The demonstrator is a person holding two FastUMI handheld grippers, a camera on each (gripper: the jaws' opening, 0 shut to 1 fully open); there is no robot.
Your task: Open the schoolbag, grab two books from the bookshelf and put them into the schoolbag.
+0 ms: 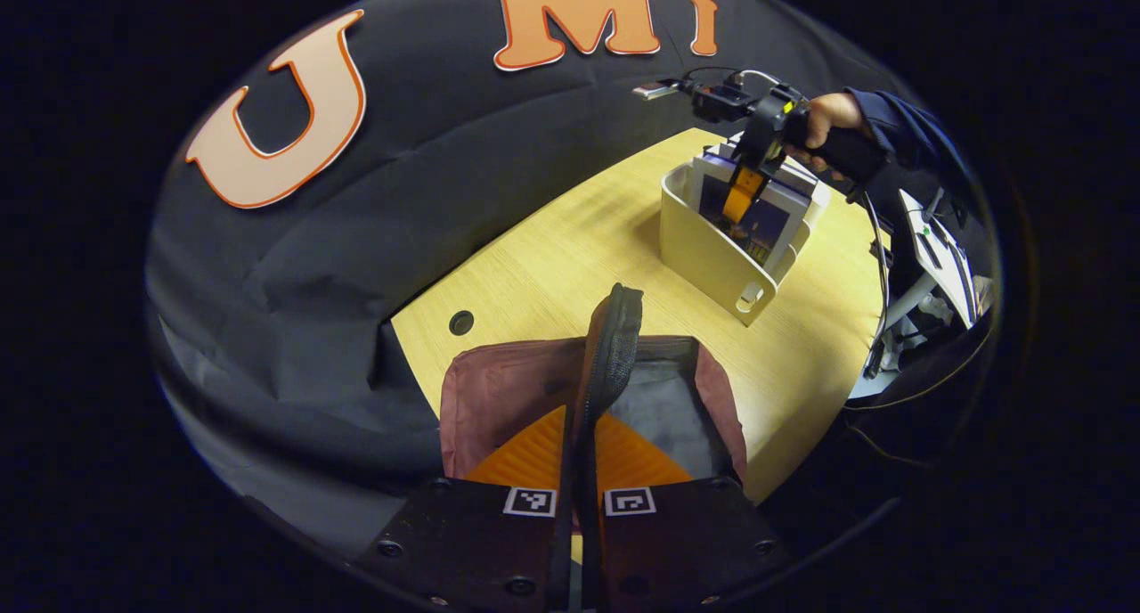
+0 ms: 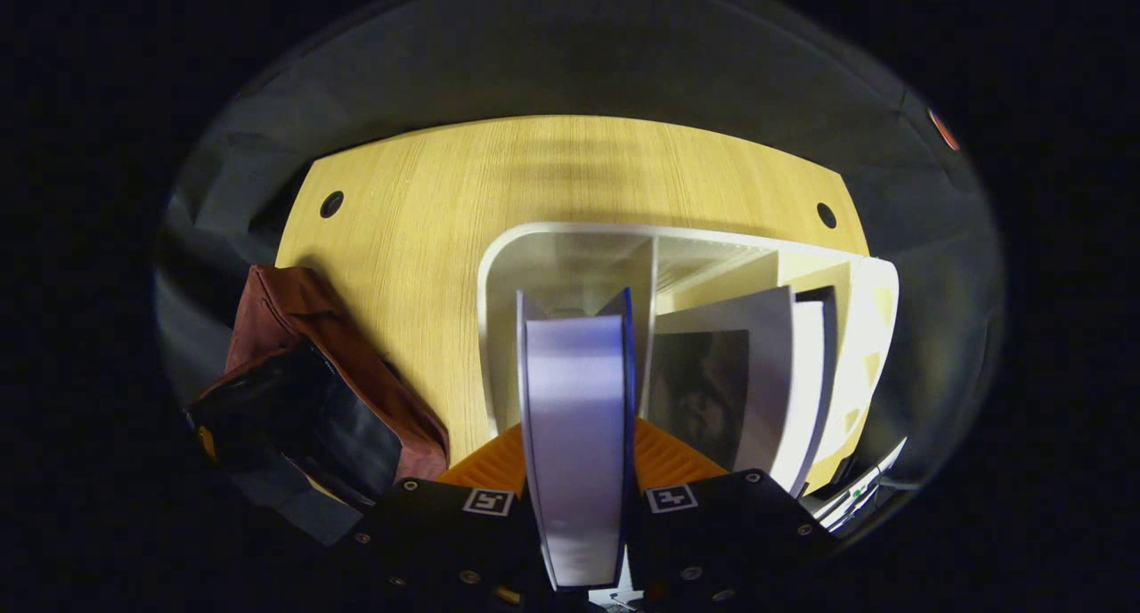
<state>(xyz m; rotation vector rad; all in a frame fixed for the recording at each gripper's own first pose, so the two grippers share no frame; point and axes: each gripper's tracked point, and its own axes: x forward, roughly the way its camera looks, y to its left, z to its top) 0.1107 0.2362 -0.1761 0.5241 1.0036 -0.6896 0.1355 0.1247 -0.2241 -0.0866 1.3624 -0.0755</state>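
A: Where's the bag?
B: The dark red fabric schoolbag (image 1: 499,390) sits on the pale wooden bench (image 1: 552,248), near its edge. The left gripper (image 1: 579,497) has its jaws pinching the bag's black woven strap (image 1: 610,346), which stands up between them. The bag's mouth gapes, showing a dark lining.
A: And the books?
B: The cream plastic bookshelf box (image 2: 499,328) stands on the bench, well apart from the bag. In the right gripper view, the right gripper (image 2: 579,506) has its jaws pressed on a thick book with a blue cover and pale page edges (image 2: 577,435), upright in the box's left compartment.
A: Anything beside it?
B: More books (image 2: 757,372) lean in the next compartment, past a divider.
A: Can you see that gripper from the other side?
B: Yes, in the left gripper view it hangs over the box, held by a hand (image 1: 824,123) in a dark sleeve.
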